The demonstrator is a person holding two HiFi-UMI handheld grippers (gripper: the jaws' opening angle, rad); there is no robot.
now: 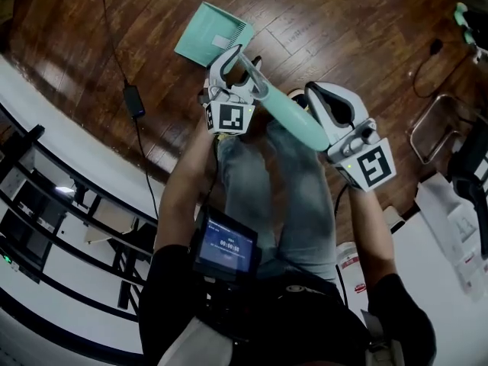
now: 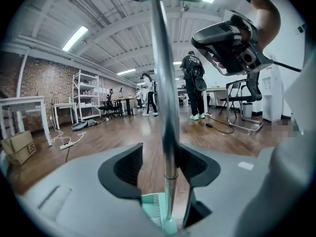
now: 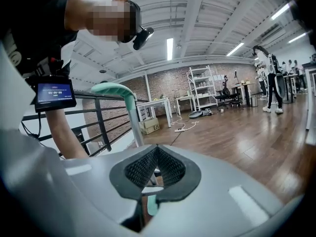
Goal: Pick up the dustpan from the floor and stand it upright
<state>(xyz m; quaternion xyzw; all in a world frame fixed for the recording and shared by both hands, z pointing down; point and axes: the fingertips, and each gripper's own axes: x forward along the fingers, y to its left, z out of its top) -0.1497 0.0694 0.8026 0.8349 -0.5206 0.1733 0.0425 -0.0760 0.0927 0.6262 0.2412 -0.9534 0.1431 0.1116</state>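
The teal dustpan (image 1: 212,35) rests on the wooden floor, and its metal pole slants up to a teal grip (image 1: 293,117) in front of me. My left gripper (image 1: 238,67) straddles the pole low down. In the left gripper view the pole (image 2: 167,107) stands between the open jaws (image 2: 163,169), close to the right pad, with the pan (image 2: 155,206) below. My right gripper (image 1: 320,101) sits beside the teal grip, its jaws (image 3: 157,152) shut tip to tip. The curved grip (image 3: 116,89) and pole pass left of and beneath them.
A power adapter (image 1: 133,100) and its cable lie on the floor to the left. A black railing (image 1: 46,197) and white ledge run along the left. A chair base (image 1: 435,128) stands at the right. People (image 2: 192,83) and an office chair (image 2: 247,102) are farther off.
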